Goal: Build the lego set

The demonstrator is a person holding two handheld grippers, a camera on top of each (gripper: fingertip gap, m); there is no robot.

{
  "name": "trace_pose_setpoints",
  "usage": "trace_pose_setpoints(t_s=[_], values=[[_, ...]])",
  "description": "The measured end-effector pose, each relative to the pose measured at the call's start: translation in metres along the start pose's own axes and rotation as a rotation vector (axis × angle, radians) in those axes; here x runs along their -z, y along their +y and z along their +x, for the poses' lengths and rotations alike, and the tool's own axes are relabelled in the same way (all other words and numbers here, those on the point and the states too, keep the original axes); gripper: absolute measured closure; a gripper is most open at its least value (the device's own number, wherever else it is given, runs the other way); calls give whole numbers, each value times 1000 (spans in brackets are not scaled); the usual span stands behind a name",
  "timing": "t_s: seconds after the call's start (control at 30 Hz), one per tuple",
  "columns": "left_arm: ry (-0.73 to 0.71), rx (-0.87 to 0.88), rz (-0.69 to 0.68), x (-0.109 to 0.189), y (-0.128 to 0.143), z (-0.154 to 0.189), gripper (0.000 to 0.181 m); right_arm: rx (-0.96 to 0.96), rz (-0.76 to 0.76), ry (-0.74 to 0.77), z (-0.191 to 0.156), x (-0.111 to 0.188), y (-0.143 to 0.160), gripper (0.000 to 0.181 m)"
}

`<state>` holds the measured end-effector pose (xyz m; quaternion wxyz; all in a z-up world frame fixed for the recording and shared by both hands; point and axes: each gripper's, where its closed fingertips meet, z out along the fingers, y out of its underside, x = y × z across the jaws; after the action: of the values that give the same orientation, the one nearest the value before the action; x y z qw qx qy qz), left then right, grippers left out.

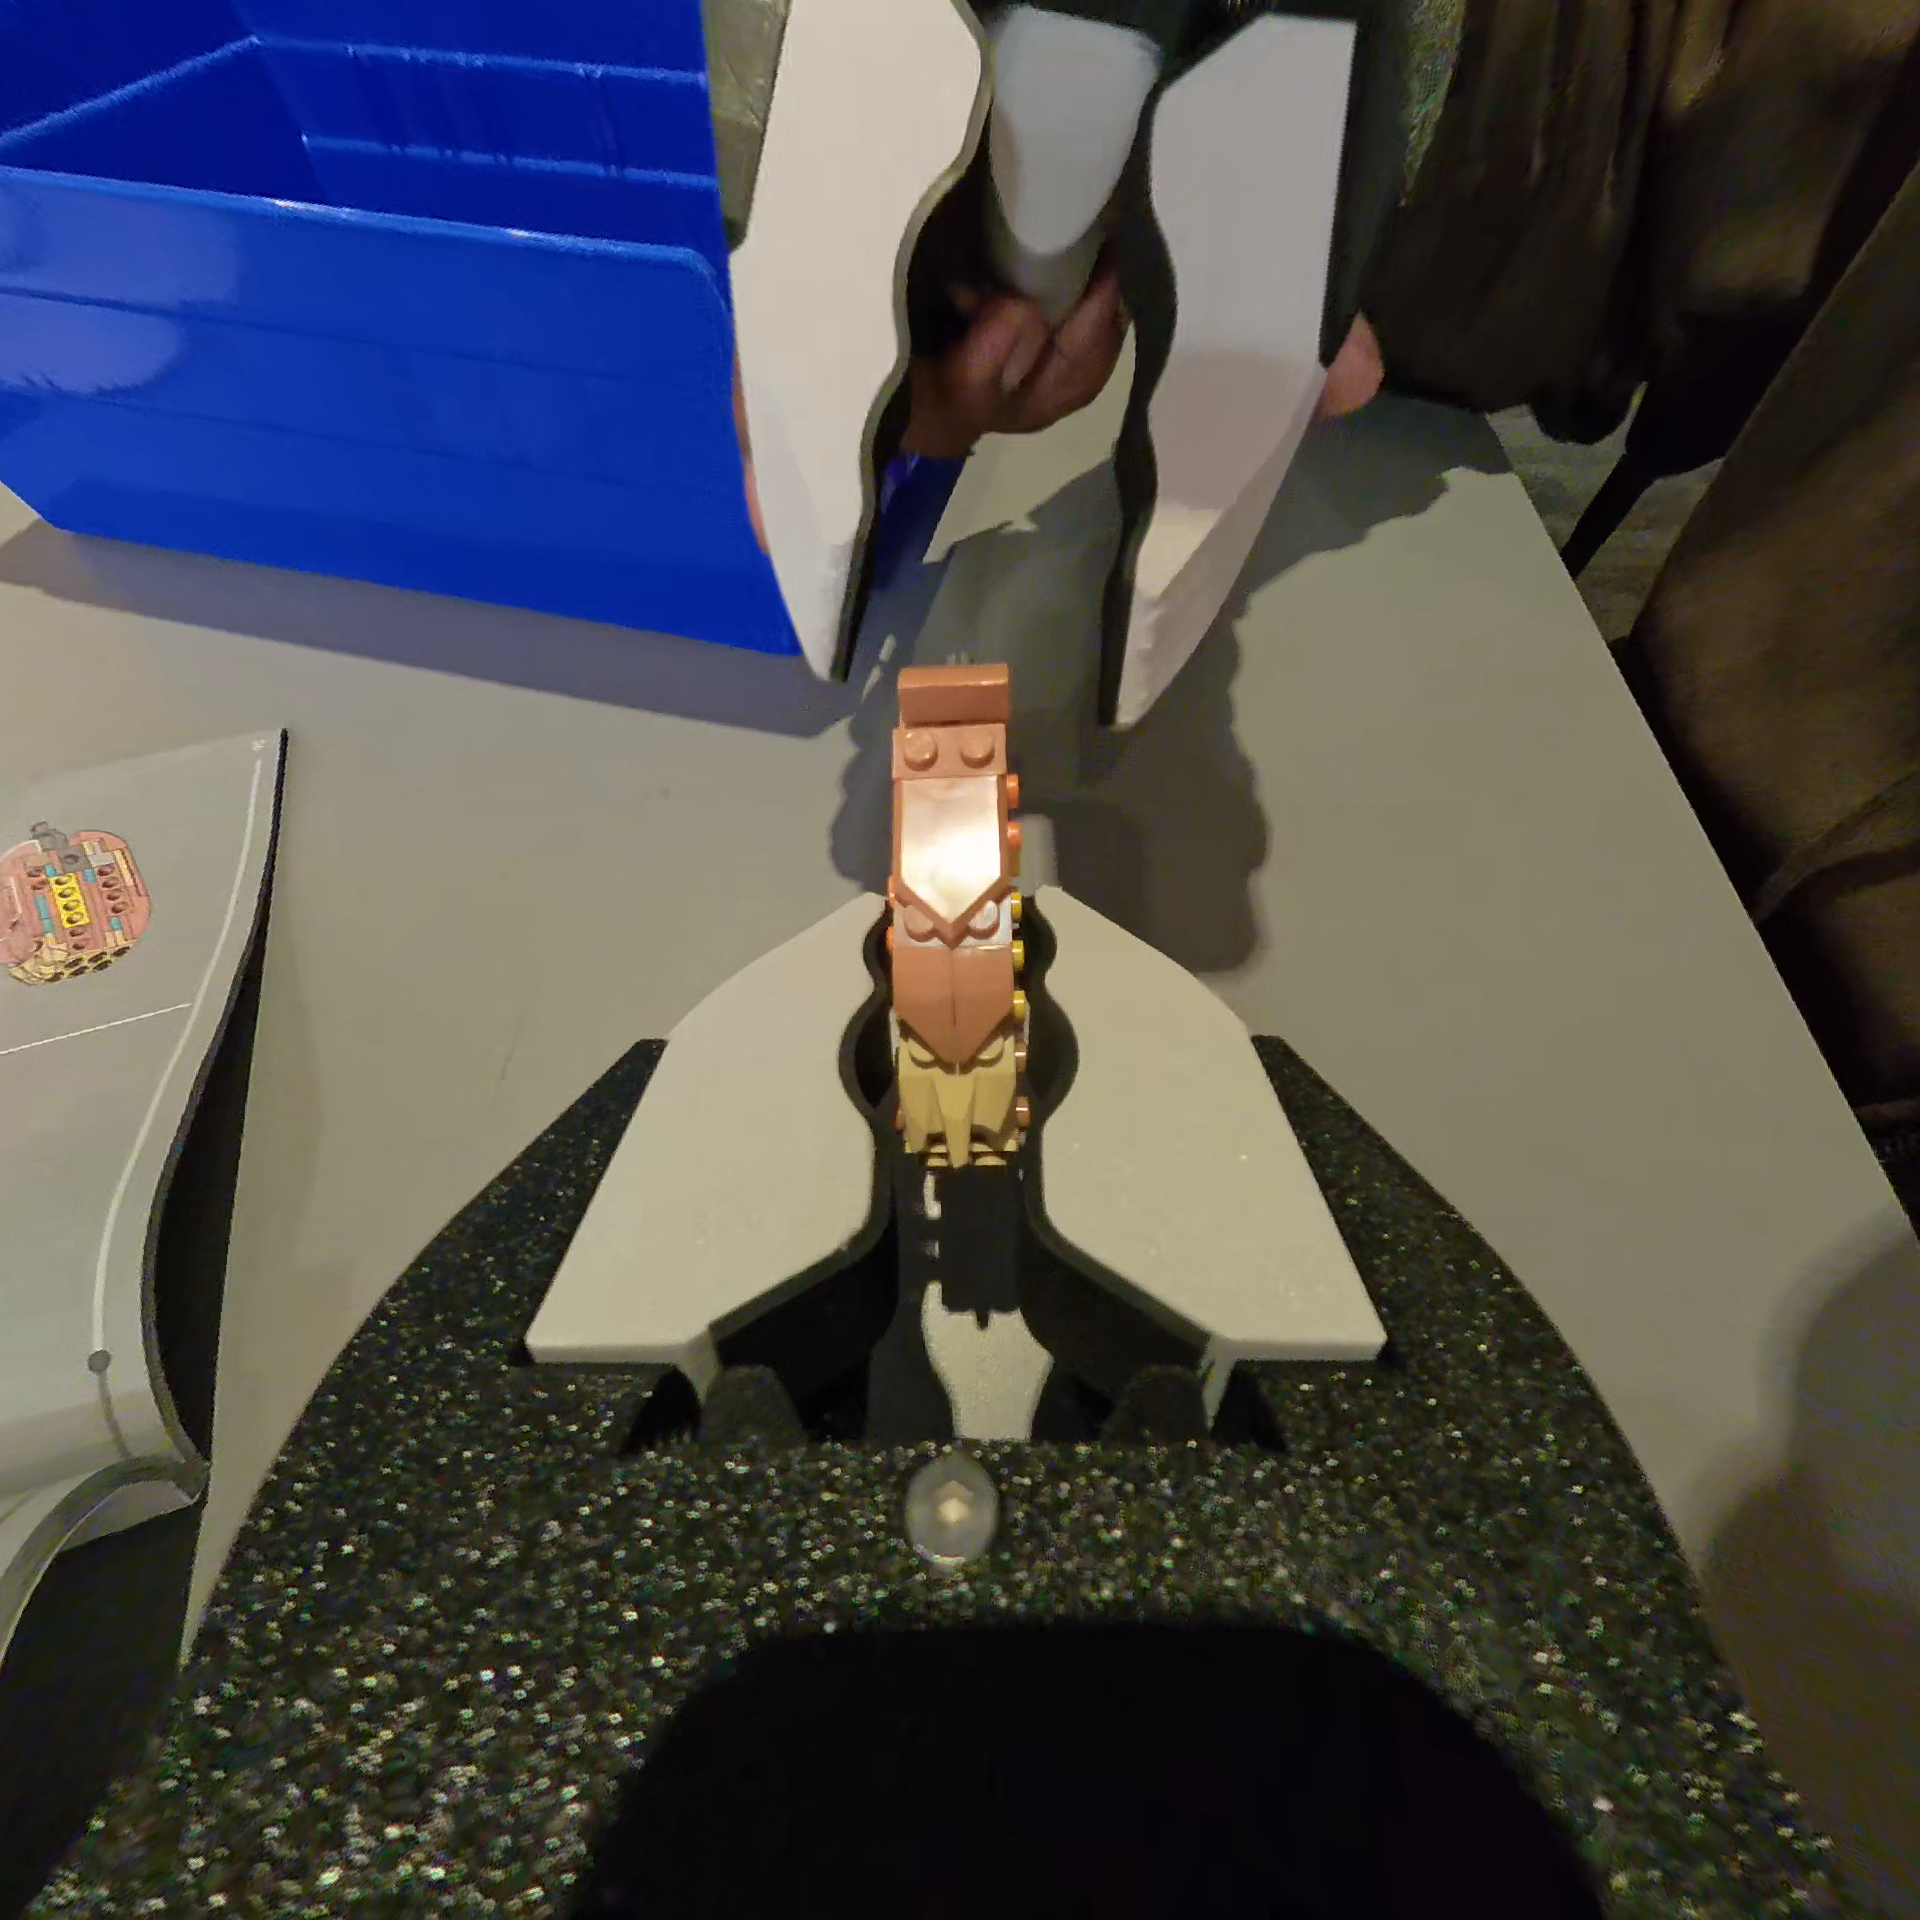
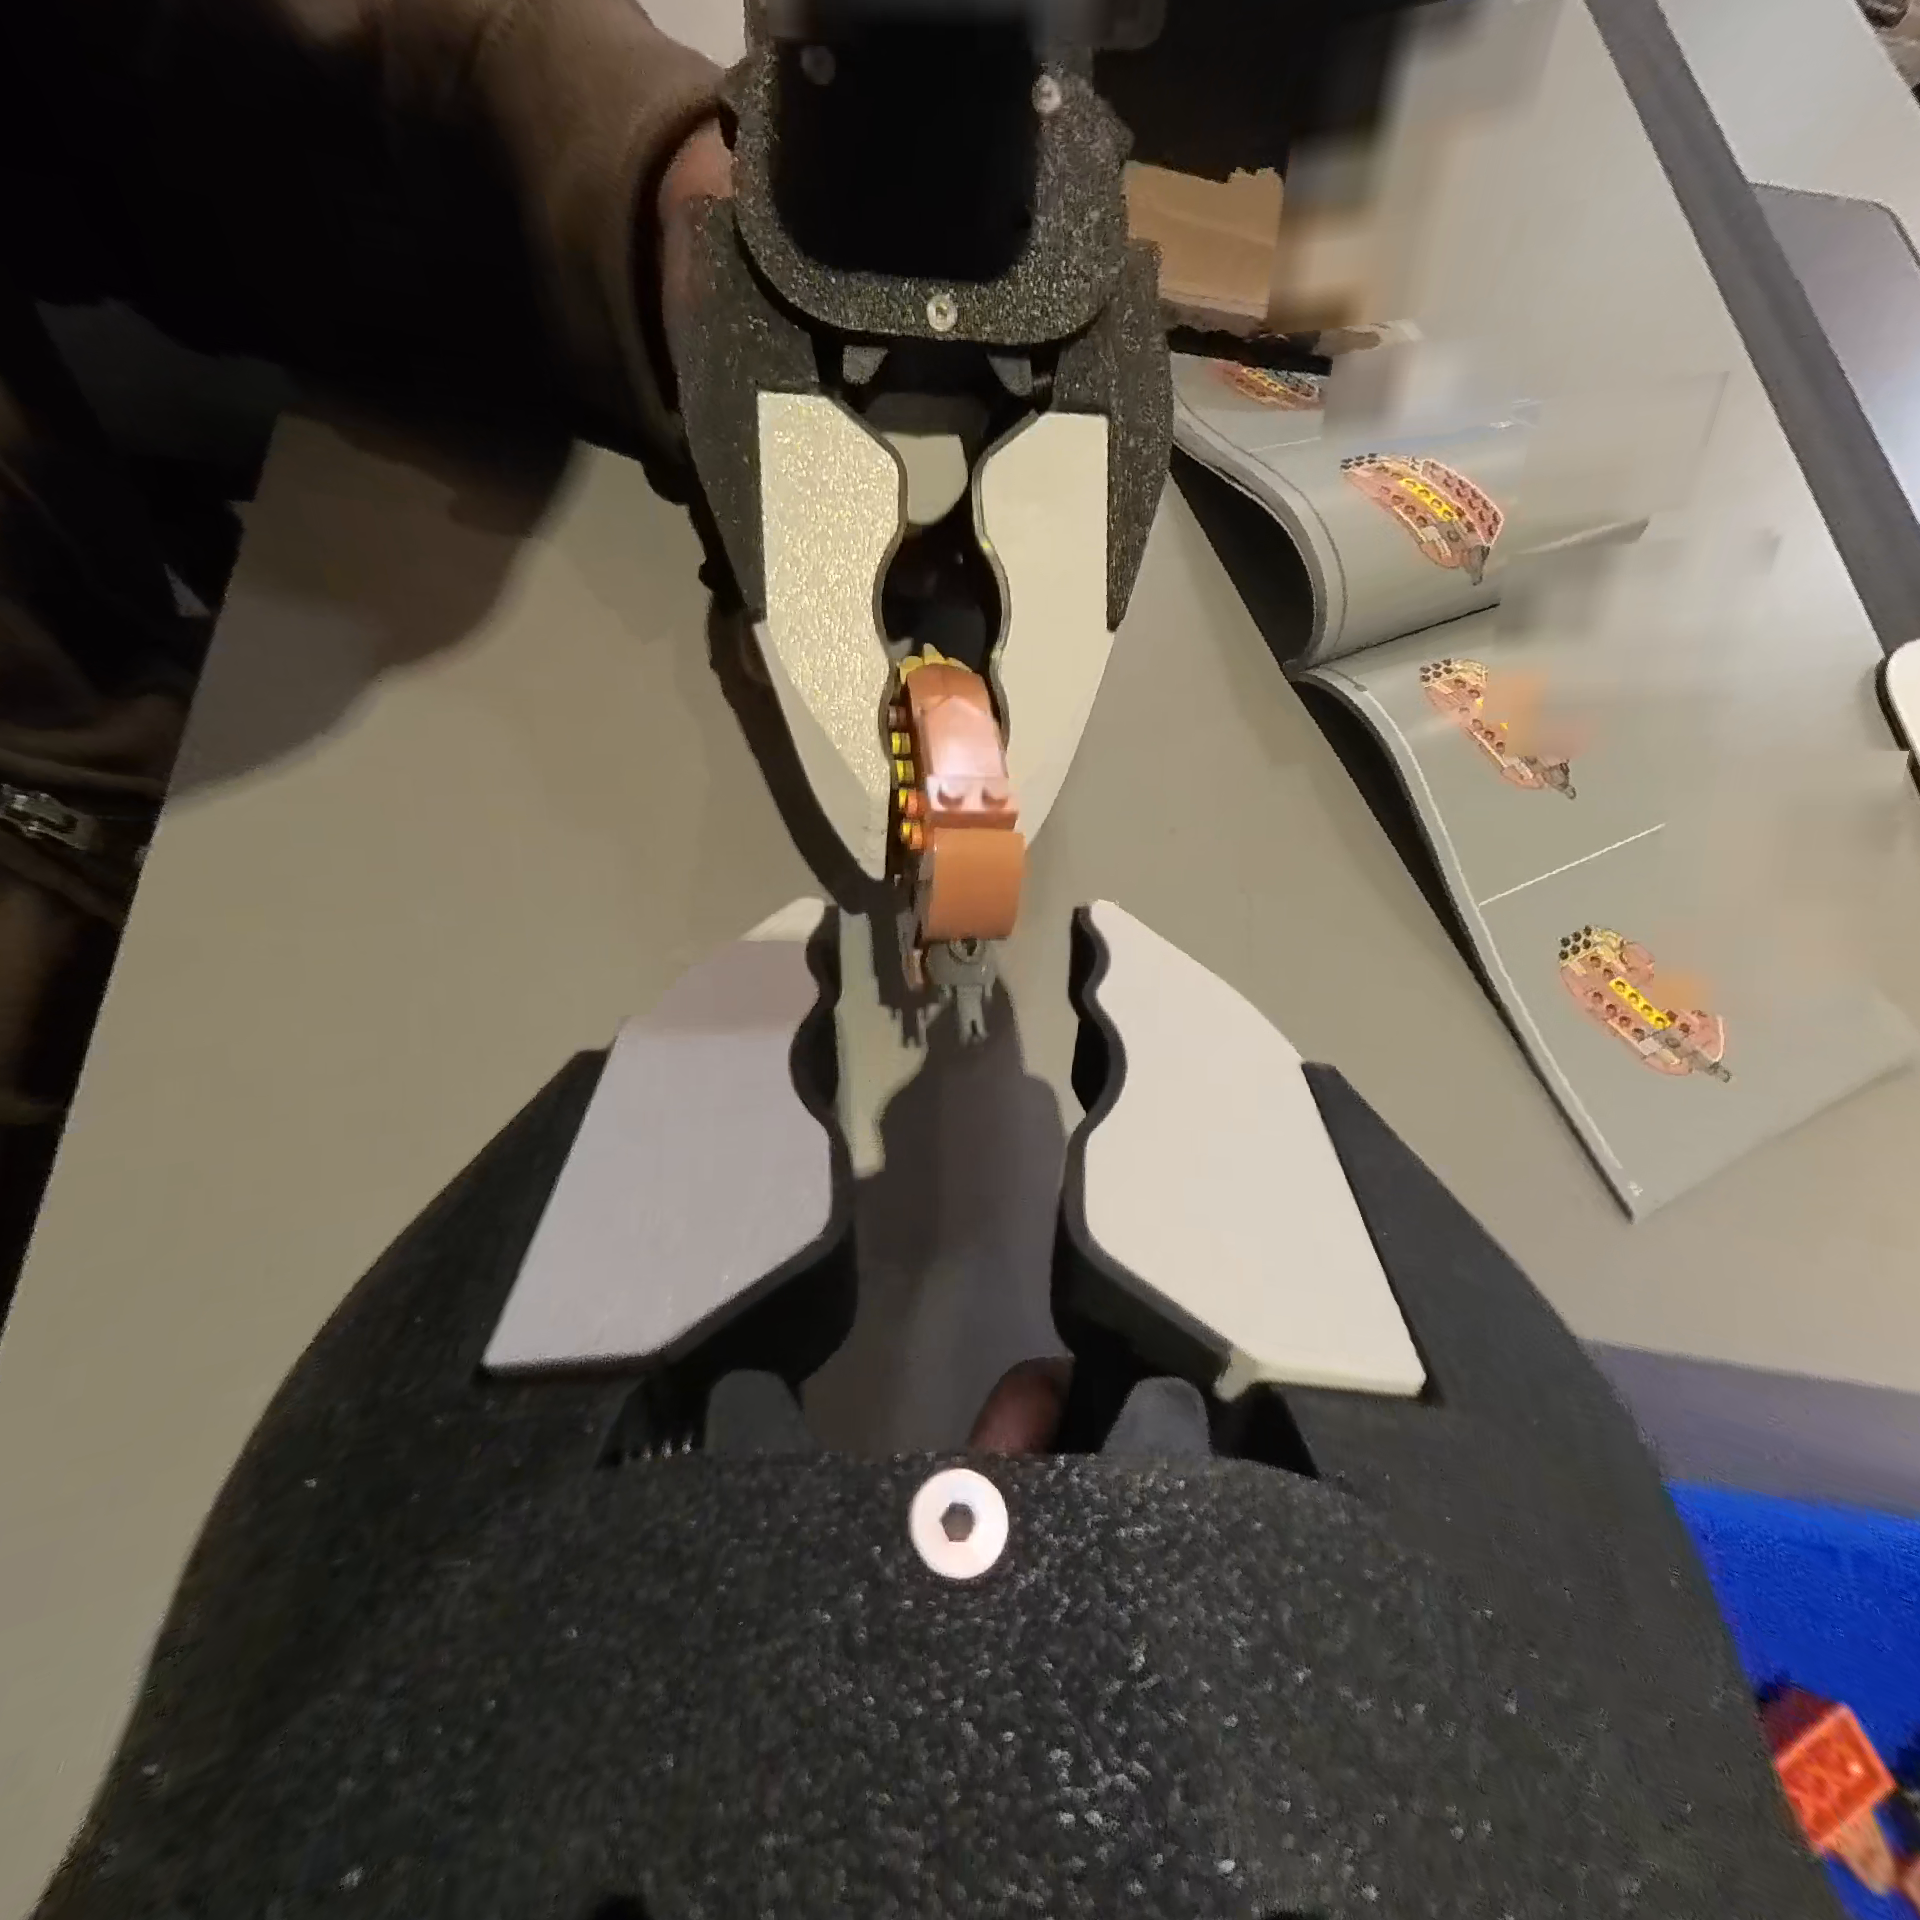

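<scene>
Left wrist view: mounted just behind the left gripper (image 1: 961, 914), looking forward and down along its fingers, close above the grey table (image 1: 520, 831). Right gripper (image 1: 977, 686) facing back at 12 o'clock, blue bin (image 1: 364, 364) at 10 o'clock. Right wrist view: set likewise behind its own gripper (image 2: 945, 935), looking the opposite way. Shared: the brown lego model (image 1: 956, 935) between both grippers, the table, the open booklet (image 2: 1558, 727).

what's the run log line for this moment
left gripper: shut on lego model | right gripper: open, empty, facing model's far end | instruction booklet: open on table
</scene>
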<state>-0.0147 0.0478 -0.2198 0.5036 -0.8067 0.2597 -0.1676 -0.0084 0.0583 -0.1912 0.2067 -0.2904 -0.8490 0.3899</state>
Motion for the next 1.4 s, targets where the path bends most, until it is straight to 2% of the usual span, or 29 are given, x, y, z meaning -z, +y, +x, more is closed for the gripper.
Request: trace_pose_setpoints(t_s=[0.17,0.4,1.03,1.4], values=[[3,-5,-8,-1,1,1,159,-58,75,24,4,3,-2,147],[1,-14,-15,-1,2,2,159,-42,104,43,5,0,-9,173],[-10,-12,-20,-2,2,0,160,-41,113,13,-1,-1,-9,171],[-65,-42,-22,-2,2,-4,160,12,96,61,-1,-2,-8,171]])
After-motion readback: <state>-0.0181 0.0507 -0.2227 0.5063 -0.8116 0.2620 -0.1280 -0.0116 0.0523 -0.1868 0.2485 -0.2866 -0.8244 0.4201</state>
